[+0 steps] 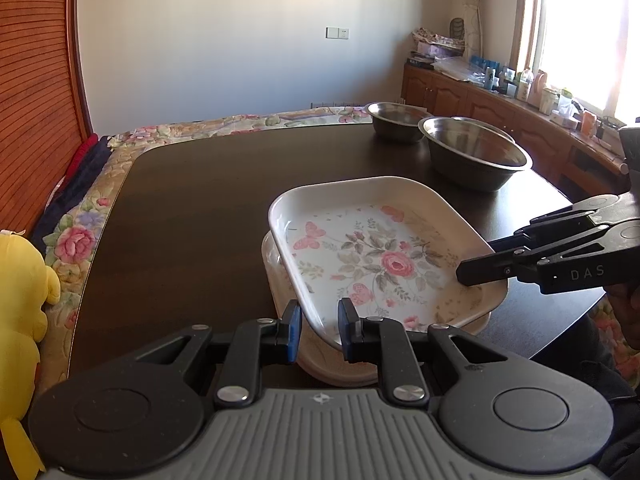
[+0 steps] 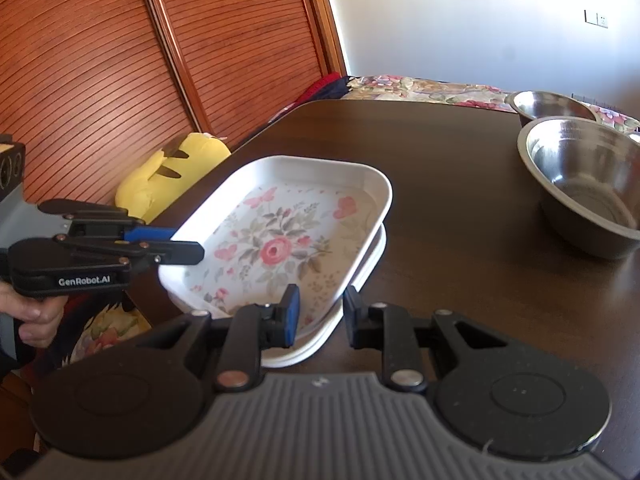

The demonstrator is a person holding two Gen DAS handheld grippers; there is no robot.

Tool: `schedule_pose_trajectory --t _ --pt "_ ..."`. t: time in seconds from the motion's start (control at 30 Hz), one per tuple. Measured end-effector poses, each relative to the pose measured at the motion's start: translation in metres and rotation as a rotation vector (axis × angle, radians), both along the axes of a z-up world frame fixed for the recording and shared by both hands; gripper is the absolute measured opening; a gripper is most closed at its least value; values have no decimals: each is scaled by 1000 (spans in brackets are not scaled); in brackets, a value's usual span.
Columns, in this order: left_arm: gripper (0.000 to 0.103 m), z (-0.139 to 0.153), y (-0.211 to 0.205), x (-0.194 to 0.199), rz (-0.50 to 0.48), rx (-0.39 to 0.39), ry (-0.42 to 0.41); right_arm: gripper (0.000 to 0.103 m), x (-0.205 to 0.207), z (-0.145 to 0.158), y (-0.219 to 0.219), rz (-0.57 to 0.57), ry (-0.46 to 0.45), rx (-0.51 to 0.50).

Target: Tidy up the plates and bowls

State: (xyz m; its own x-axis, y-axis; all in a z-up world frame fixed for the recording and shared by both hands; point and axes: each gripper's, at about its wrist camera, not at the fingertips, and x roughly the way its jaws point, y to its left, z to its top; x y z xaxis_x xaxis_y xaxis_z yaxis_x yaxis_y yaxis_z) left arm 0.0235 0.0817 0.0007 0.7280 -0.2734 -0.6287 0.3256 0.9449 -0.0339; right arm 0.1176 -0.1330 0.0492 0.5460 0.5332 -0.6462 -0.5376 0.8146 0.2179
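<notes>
Glossy white rectangular floral tray (image 1: 376, 256) catches the window light, smooth like melamine, stacked on a plainer cream tray (image 1: 332, 364) beneath. Dark brown wooden table (image 1: 192, 208) shows a polished, faintly grained sheen. On the far right, a large stainless-steel bowl (image 2: 584, 184) gleams with a brushed interior, a smaller steel bowl (image 2: 548, 106) behind it. Matt black plastic left gripper (image 1: 319, 330) carries blue rubbery pads (image 1: 295, 334) and a ribbed grey body. On the left, a fuzzy yellow plush toy (image 2: 168, 172) lies before reddish slatted wooden doors (image 2: 100, 60).
</notes>
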Motion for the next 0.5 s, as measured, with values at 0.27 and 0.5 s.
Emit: schedule_pose_trajectory --t 0.27,0.5 --pt "21 -3 0 -1 19 -6 -18 26 -5 -1 6 -21 -45 -1" --pt "21 -5 3 -2 32 -34 -25 27 -11 -7 4 -52 -85 29"
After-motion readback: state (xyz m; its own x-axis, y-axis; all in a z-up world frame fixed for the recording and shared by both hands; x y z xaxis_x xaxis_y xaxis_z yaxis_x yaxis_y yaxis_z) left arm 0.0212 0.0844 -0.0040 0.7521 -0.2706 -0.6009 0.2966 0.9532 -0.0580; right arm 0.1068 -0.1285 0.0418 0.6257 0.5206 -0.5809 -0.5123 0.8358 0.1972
